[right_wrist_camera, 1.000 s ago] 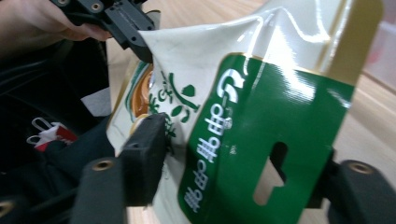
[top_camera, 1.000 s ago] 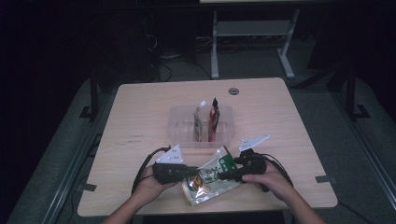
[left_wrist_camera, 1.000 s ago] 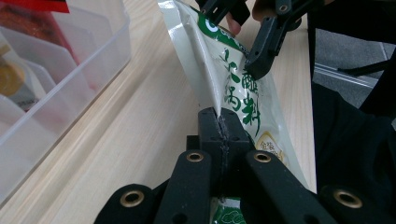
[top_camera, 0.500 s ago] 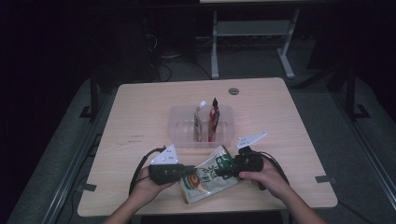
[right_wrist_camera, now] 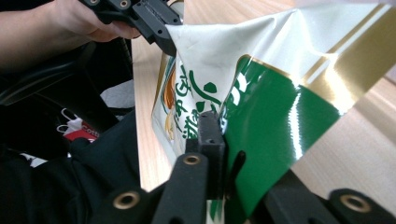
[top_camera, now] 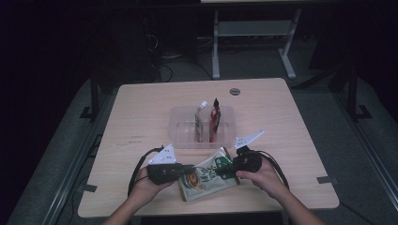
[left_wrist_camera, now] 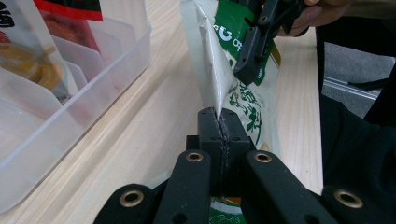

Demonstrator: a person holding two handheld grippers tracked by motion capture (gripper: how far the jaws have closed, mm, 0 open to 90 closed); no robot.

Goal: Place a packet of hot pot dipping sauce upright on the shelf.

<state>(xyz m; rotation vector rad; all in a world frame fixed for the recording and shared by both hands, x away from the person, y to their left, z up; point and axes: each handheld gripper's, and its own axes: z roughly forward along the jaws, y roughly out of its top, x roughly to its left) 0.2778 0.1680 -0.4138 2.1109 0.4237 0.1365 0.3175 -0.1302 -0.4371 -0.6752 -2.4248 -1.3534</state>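
Note:
A green, white and gold snack pouch (top_camera: 206, 174) is held between both grippers near the table's front edge. My left gripper (top_camera: 190, 169) is shut on the pouch's left edge (left_wrist_camera: 219, 93), its jaws pressed together on the white film. My right gripper (top_camera: 224, 171) is shut on the pouch's right side (right_wrist_camera: 261, 121). In the left gripper view the right gripper (left_wrist_camera: 254, 58) bites the pouch's green top. In the right gripper view the left gripper (right_wrist_camera: 156, 25) pinches the far corner.
A clear plastic bin (top_camera: 180, 126) with dividers stands just behind the pouch, holding two upright pouches, one pale (top_camera: 199, 123) and one red (top_camera: 214, 122). In the left gripper view the bin (left_wrist_camera: 93, 79) lies close on the left. A round grommet (top_camera: 234, 91) sits far back.
Both grippers and the pouch have shifted slightly toward the front edge and left. The pouch stays gripped at both sides.

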